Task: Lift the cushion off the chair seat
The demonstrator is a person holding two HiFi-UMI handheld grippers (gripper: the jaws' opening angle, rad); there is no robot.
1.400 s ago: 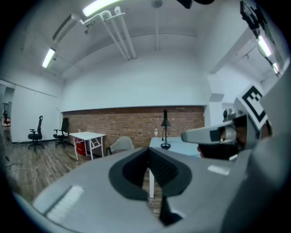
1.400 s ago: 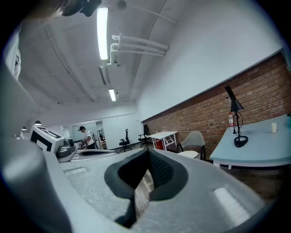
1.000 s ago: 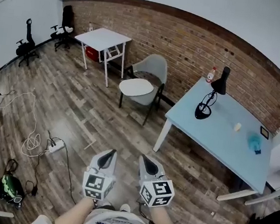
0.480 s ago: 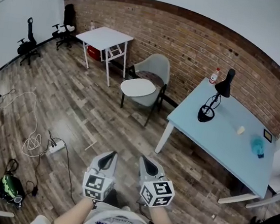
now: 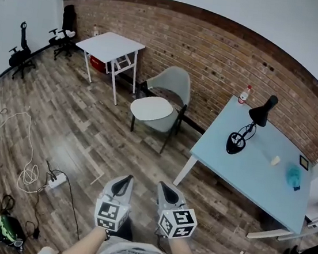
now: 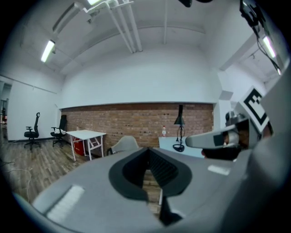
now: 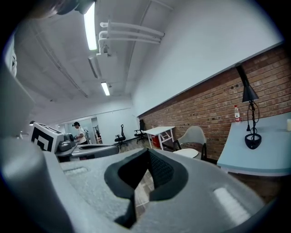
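A grey shell chair (image 5: 174, 82) stands by the brick wall, with a pale round cushion (image 5: 151, 108) lying on its seat. Both grippers are held side by side low in the head view, well short of the chair. My left gripper (image 5: 124, 180) is shut and holds nothing. My right gripper (image 5: 165, 187) is likewise shut and empty. In the left gripper view the chair (image 6: 123, 144) shows small beyond the closed jaws. The right gripper view shows the chair (image 7: 193, 135) and the cushion (image 7: 187, 153) ahead to the right.
A light blue table (image 5: 258, 165) with a black desk lamp (image 5: 239, 141) and a bottle (image 5: 244, 94) stands right of the chair. A white table (image 5: 110, 46) and office chairs (image 5: 19, 53) are at the back left. Cables and a power strip (image 5: 54, 180) lie on the wooden floor at left.
The view has moved forward across the floor, and the chair and blue table sit slightly nearer. Both grippers travelled along together and stayed shut.
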